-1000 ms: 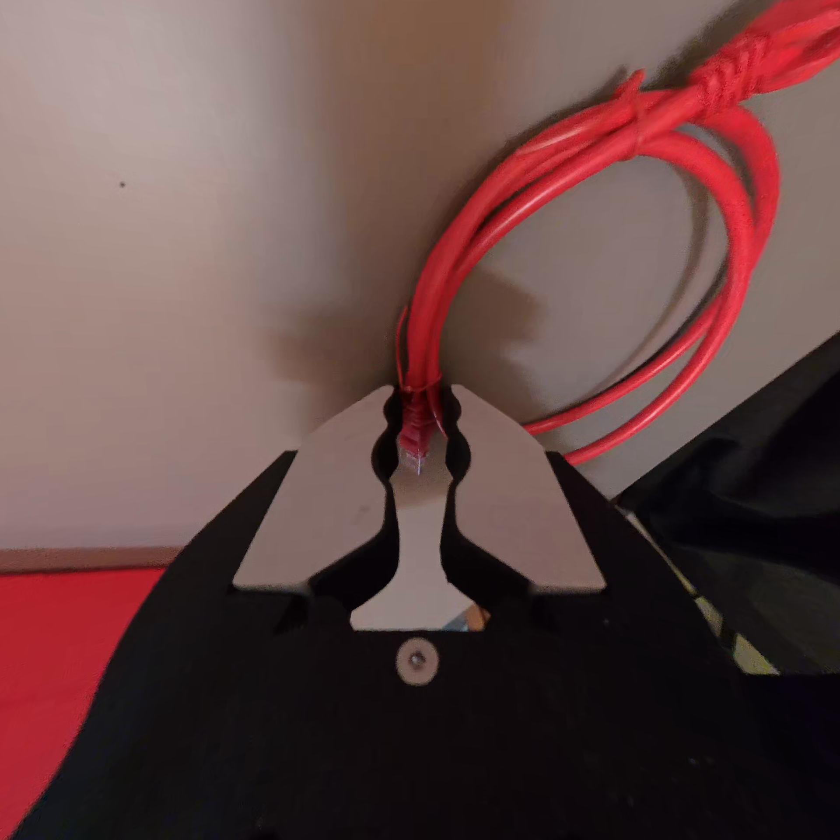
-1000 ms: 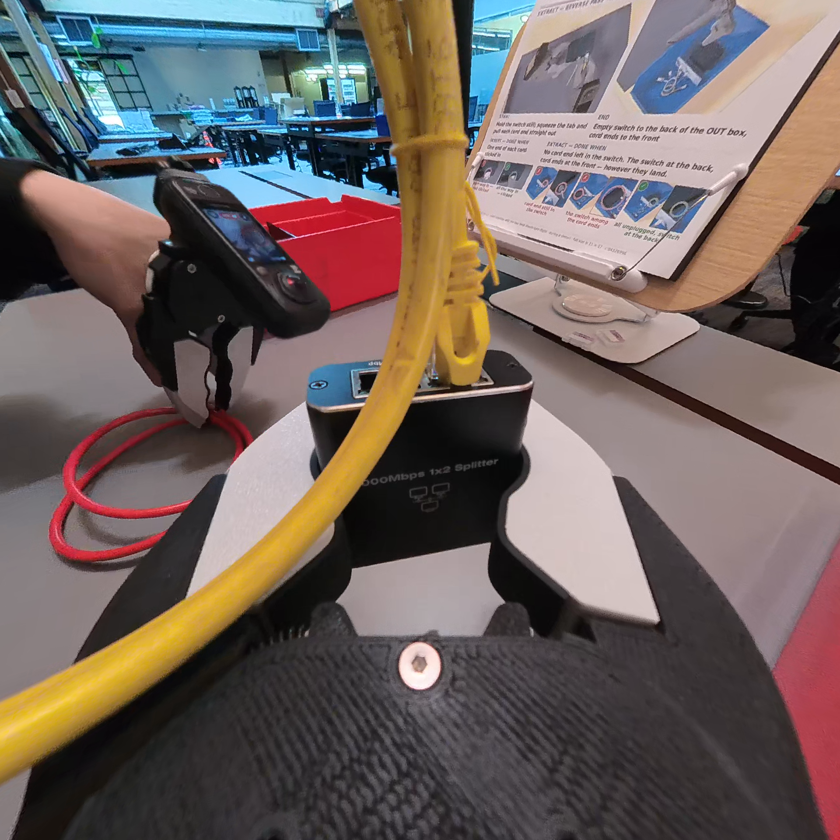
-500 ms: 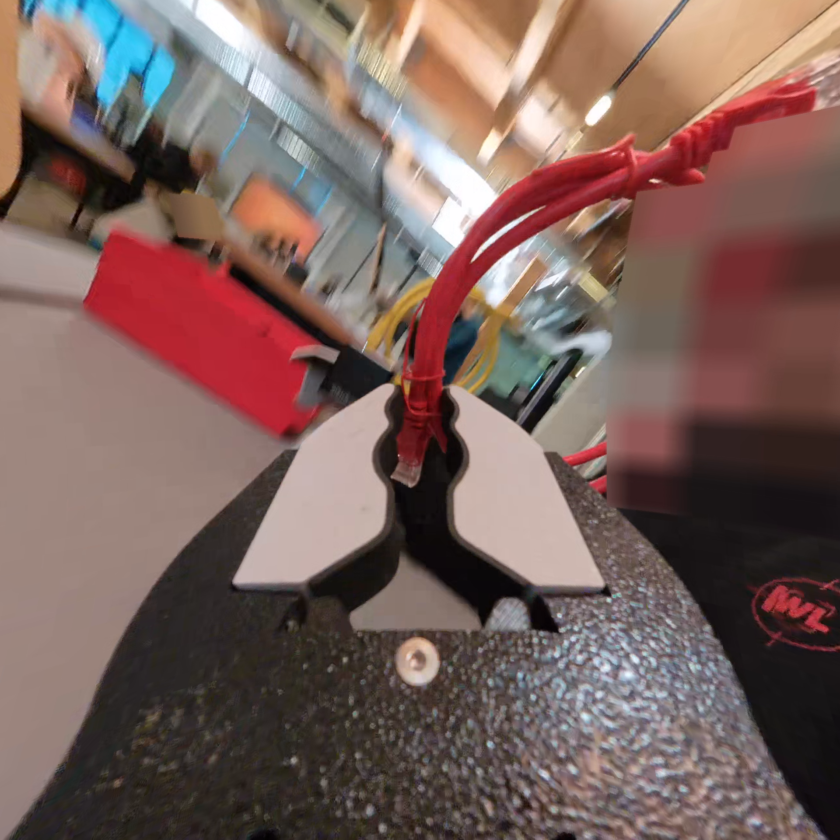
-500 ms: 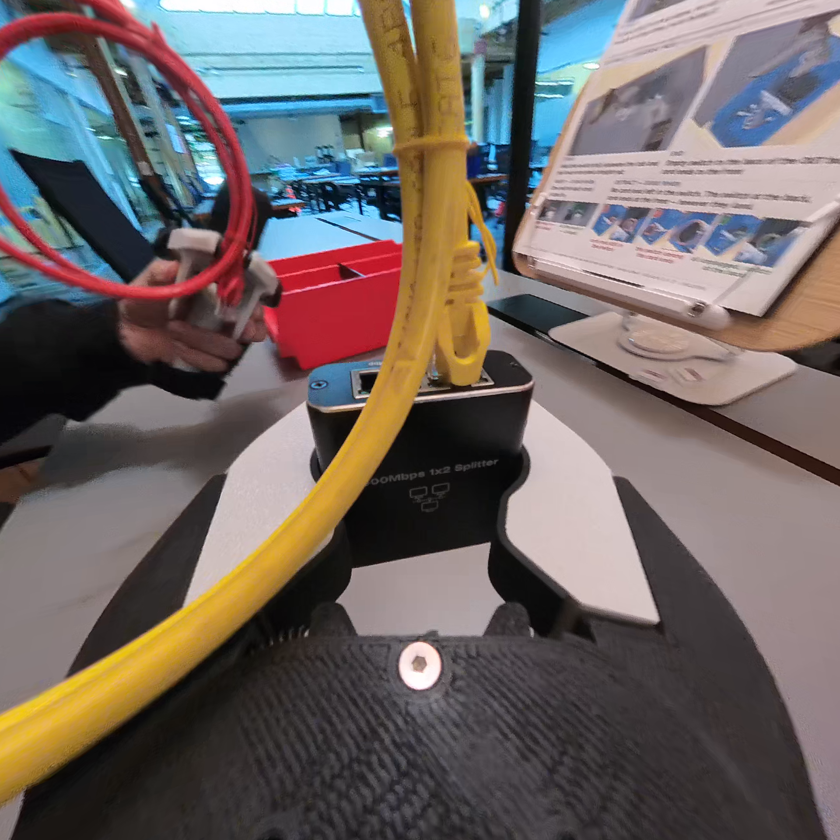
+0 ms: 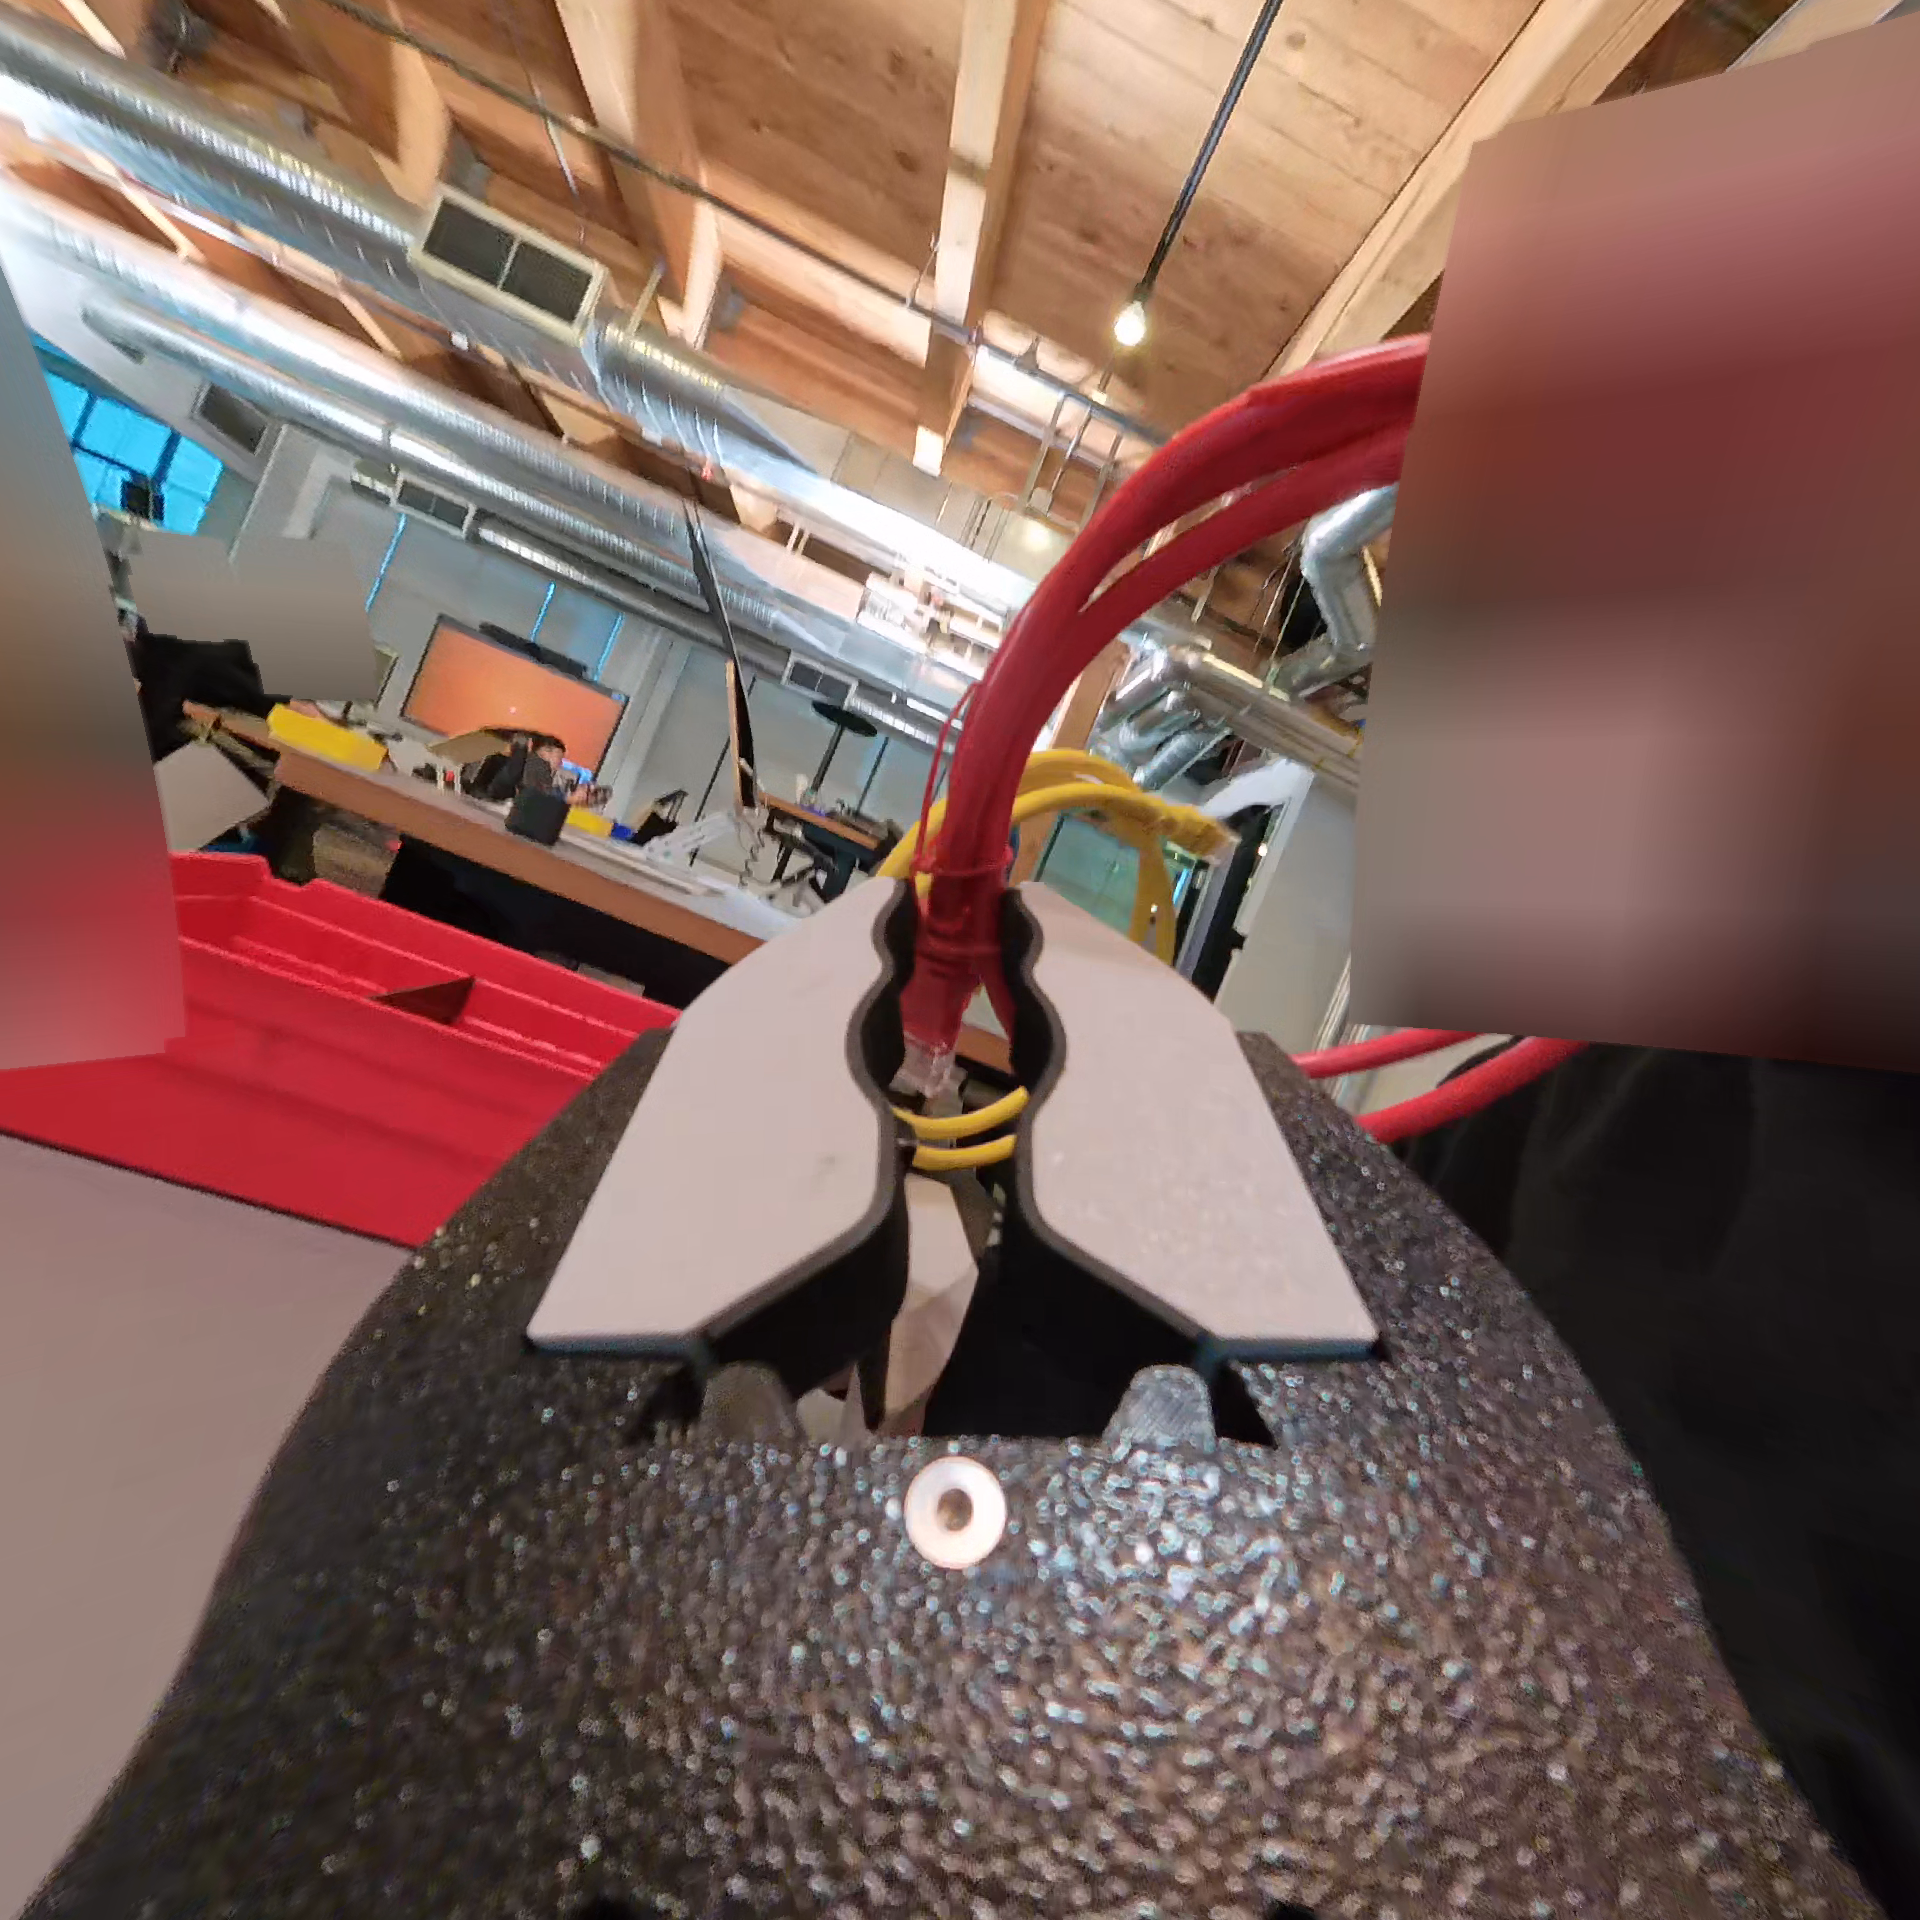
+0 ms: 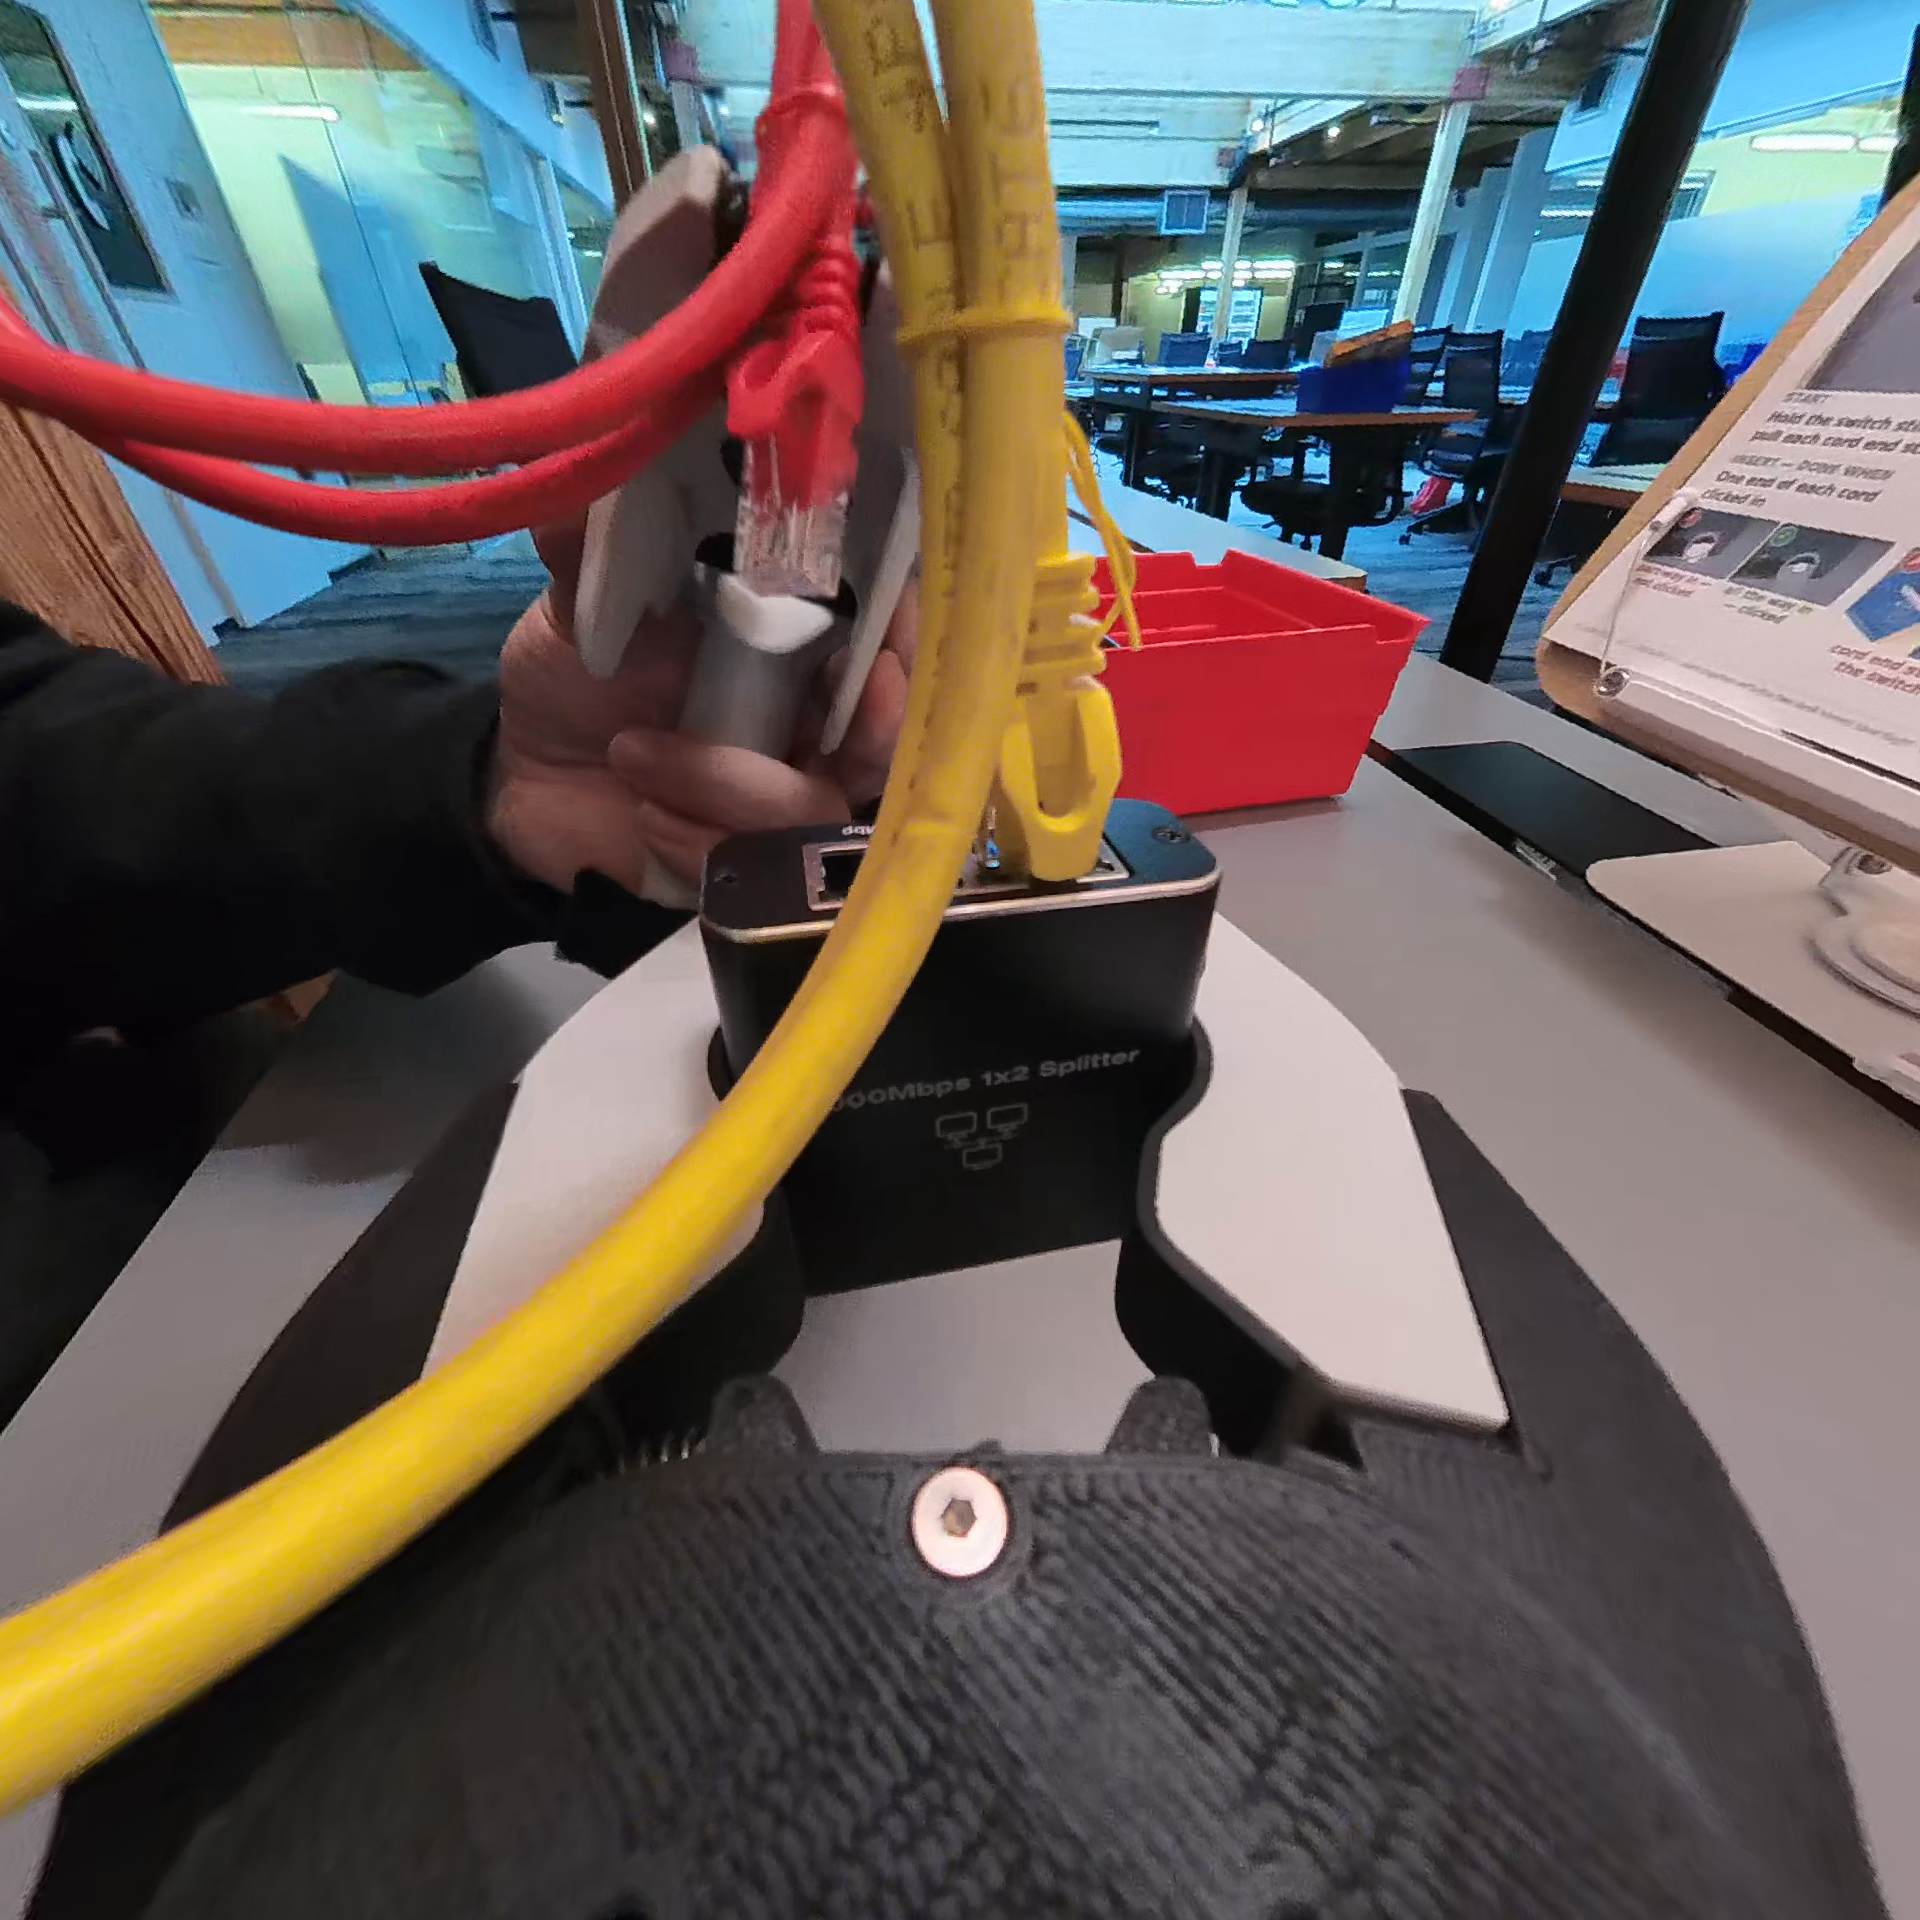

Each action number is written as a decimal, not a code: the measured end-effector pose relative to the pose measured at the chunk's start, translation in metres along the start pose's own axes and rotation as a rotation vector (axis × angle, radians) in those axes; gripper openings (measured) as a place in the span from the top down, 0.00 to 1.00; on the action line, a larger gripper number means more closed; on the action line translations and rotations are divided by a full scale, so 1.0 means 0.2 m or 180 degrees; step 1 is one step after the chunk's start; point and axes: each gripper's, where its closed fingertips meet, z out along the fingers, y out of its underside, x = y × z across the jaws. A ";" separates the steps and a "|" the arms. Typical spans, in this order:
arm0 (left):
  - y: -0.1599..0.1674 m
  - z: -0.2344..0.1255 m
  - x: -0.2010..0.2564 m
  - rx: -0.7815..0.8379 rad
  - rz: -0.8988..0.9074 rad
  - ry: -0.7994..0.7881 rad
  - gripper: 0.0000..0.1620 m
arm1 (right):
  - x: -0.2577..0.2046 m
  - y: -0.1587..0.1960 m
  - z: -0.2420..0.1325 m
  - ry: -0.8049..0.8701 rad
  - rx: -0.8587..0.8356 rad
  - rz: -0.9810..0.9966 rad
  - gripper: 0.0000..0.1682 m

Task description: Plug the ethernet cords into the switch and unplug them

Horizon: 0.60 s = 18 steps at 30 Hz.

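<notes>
My right gripper (image 6: 961,1049) is shut on a black switch (image 6: 966,1049) and holds it upright with its ports facing up. A yellow cord's plug (image 6: 1058,774) sits in the switch's right port, and the yellow cord (image 6: 831,1049) loops down to the left. The left port (image 6: 840,871) is empty. My left gripper (image 5: 956,935) is shut on a red cord's plug (image 5: 940,997). In the right wrist view the left gripper (image 6: 748,416) holds the red plug (image 6: 795,488) tip down, above and to the left of the switch. The red cord (image 6: 364,436) trails off to the left.
A red bin (image 6: 1247,665) stands on the grey table (image 6: 1507,1039) behind the switch. An instruction sheet on a wooden stand (image 6: 1766,540) is at the right. A person's hand and dark sleeve (image 6: 260,831) reach in from the left. About 9 cm separates my left fingertips from my right.
My left gripper lifted the red plug off the table and carried it right, to just above the switch. The right gripper still holds the switch with the yellow plug in it.
</notes>
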 end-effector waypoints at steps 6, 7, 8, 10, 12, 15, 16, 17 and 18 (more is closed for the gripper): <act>0.08 0.08 -0.03 -0.0279 0.0137 -0.0135 0.90 | 0.05 0.02 -0.01 0.0268 -0.0166 -0.0182 0.54; 0.09 0.09 -0.03 -0.0292 0.0160 -0.0160 0.91 | 0.05 0.02 -0.01 0.0287 -0.0178 -0.0182 0.54; 0.10 0.10 -0.04 -0.0315 0.0170 -0.0170 0.91 | 0.05 0.02 -0.01 0.0278 -0.0180 -0.0171 0.54; 0.11 0.11 -0.05 -0.0330 0.0201 -0.0243 0.91 | 0.05 0.02 0.00 0.0285 -0.0189 -0.0159 0.54; 0.13 0.12 -0.07 -0.0382 0.0255 -0.0288 0.90 | 0.04 0.03 0.01 0.0272 -0.0214 -0.0144 0.54; 0.16 0.13 -0.10 -0.0471 0.0392 -0.0481 0.90 | 0.05 0.02 0.01 0.0301 -0.0200 -0.0030 0.54; 0.16 0.13 -0.12 -0.0477 0.0437 -0.0586 0.90 | 0.07 0.03 0.00 0.0344 -0.0217 0.0007 0.55; 0.16 0.13 -0.14 -0.0511 0.0493 -0.0721 0.90 | 0.09 0.04 0.00 0.0394 -0.0252 0.0043 0.55; 0.17 0.13 -0.16 -0.0567 0.0554 -0.0859 0.90 | 0.10 0.06 0.00 0.0417 -0.0292 0.0106 0.55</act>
